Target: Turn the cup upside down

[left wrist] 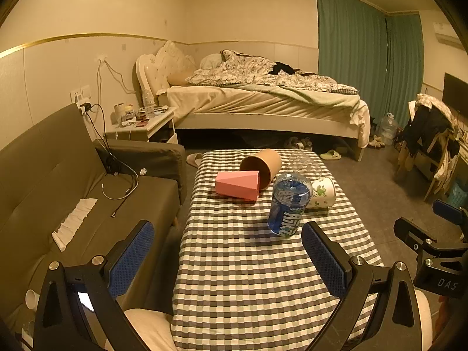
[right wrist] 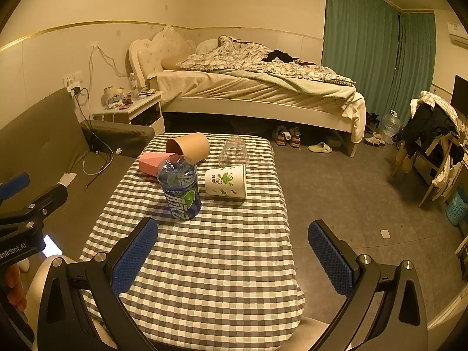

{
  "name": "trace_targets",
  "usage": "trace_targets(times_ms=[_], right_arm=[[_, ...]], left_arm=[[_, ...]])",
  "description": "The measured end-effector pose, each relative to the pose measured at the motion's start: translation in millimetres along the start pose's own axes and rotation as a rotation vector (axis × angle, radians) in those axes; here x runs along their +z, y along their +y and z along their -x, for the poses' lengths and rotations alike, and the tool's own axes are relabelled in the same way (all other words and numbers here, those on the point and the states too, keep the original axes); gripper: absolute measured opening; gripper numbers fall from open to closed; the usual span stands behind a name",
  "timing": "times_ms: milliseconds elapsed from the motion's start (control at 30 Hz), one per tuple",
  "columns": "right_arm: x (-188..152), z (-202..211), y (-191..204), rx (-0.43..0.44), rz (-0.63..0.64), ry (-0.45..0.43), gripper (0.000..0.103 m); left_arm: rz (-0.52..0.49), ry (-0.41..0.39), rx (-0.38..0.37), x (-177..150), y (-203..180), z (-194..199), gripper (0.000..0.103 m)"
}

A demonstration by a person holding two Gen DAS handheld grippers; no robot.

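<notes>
Several cups lie on their sides on the checked table (left wrist: 248,278) (right wrist: 210,263): a pink faceted cup (left wrist: 237,185) (right wrist: 152,162), a brown paper cup (left wrist: 263,165) (right wrist: 188,147), a white cup with green print (left wrist: 323,192) (right wrist: 225,180) and a clear plastic cup (left wrist: 305,162) (right wrist: 234,150). A blue cup (left wrist: 288,204) (right wrist: 180,188) stands upside down near the middle. My left gripper (left wrist: 228,256) is open and empty above the near table half. My right gripper (right wrist: 232,253) is also open and empty, short of the cups.
A grey sofa (left wrist: 58,181) with cables and a tissue runs along the table's left. Behind the table are a bed (left wrist: 263,99), a cluttered nightstand (left wrist: 140,120) and shoes on the floor. A chair piled with clothes (right wrist: 433,134) stands at the right.
</notes>
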State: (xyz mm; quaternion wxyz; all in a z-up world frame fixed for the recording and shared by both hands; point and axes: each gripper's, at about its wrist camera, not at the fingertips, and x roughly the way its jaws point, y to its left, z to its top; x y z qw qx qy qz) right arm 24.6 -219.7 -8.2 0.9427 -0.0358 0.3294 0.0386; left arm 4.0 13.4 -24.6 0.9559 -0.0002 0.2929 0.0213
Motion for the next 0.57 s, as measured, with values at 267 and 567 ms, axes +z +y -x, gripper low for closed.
trace_targets(times_ms=[267,567], right_arm=[[0.5,-2.1,4.0,-0.002,0.006,0.004,0.103],[-1.1,-8.1,4.4,-0.002,0.005,0.022,0.103]], left_arm=[[-0.001,0.006,0.003,-1.2,1.9,-1.5,0.103],[0.005,0.034,0.021,-5.2,1.3,-13.3,0.103]])
